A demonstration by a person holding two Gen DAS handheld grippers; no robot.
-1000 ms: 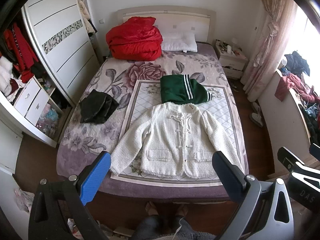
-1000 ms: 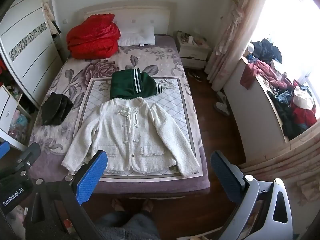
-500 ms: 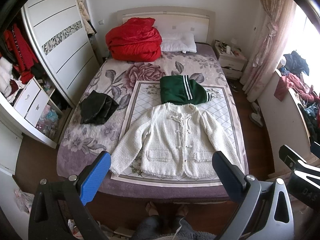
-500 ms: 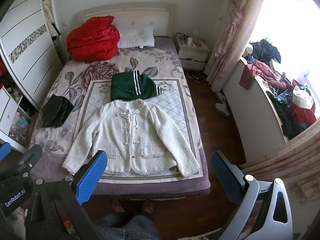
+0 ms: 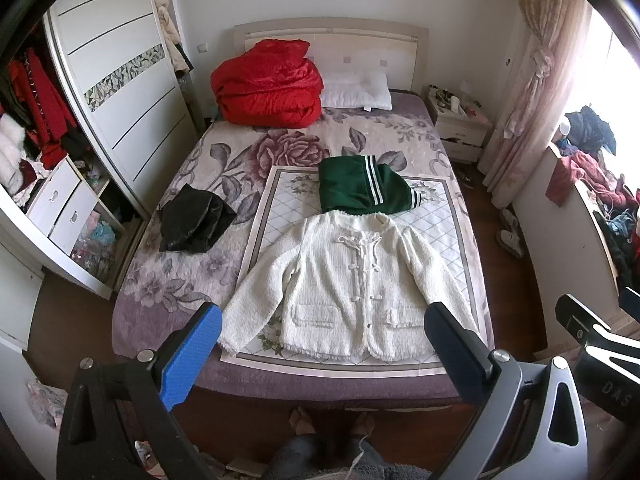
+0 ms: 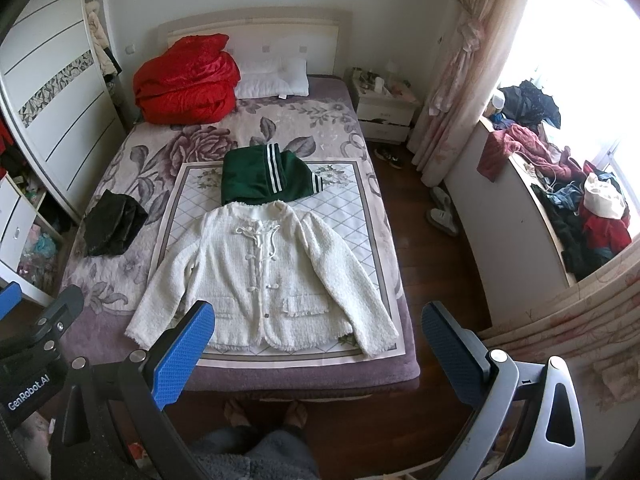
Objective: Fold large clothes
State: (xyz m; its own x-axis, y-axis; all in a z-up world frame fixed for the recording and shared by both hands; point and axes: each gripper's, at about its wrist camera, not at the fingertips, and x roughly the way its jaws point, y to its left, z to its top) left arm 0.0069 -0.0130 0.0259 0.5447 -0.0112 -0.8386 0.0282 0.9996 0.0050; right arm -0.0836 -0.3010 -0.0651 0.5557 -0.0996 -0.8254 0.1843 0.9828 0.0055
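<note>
Jaws: both pairs are held spread wide and empty above the foot of the bed; nothing is grasped by the left gripper or the right gripper.
Feet: the person's feet are seen on the floor at the bed's foot edge, below both grippers.
Jacket position: the white jacket is laid flat and face up on the quilted mat, ahead of and below both grippers, hem nearest, collar farthest.
Long axis: the body is run from hem to collar straight away from the jaws; the sleeves are splayed outward toward the near corners.
Nearer sides: the left cuff is judged closer to the left gripper, the right cuff to the right gripper, so one sleeve per side is probably favoured.
Beyond: a folded green garment is touched by the collar; a black garment is set apart to the left.
Bed head: a red quilt and pillow are left farthest away.
</note>
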